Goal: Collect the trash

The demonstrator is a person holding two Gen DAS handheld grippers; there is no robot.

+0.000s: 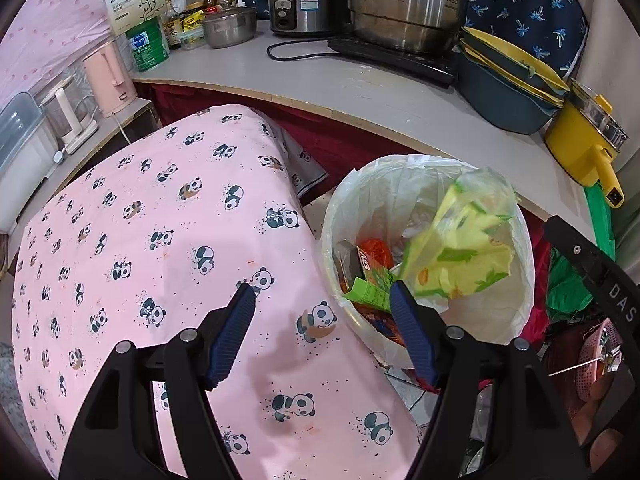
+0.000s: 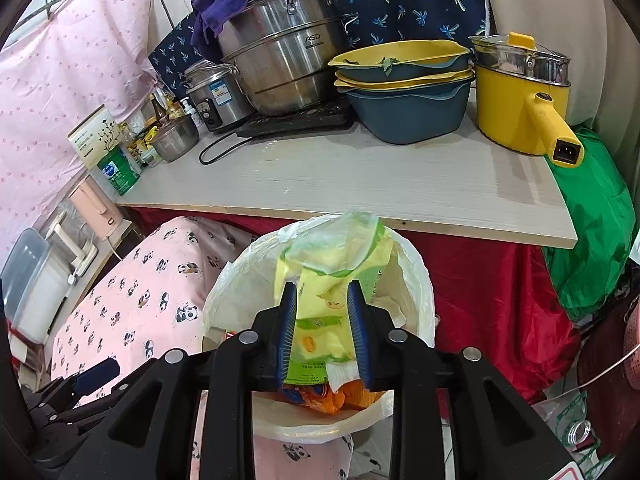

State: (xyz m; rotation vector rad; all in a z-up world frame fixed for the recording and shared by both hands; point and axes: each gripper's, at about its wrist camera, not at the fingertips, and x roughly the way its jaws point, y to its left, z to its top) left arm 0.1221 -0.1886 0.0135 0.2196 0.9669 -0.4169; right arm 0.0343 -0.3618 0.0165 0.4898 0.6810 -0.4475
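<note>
1. Right wrist view: my right gripper [image 2: 322,330] is clenched on the yellow-green wrapper [image 2: 320,320], held over the lined bin [image 2: 416,280].
2. I should release only once it's centred above the opening.
3. My left gripper [image 1: 324,332] hangs spread and empty, near the bin's left side.

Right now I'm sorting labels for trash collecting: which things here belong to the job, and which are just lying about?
Part of the job:
- yellow-green wrapper, between the right gripper fingers, over the bin
- lined trash bin, already holding packaging
- left gripper, open, empty

Just lying about:
- steel stockpot
- rice cooker
- yellow electric pot
- stacked basins
- panda cloth
</note>
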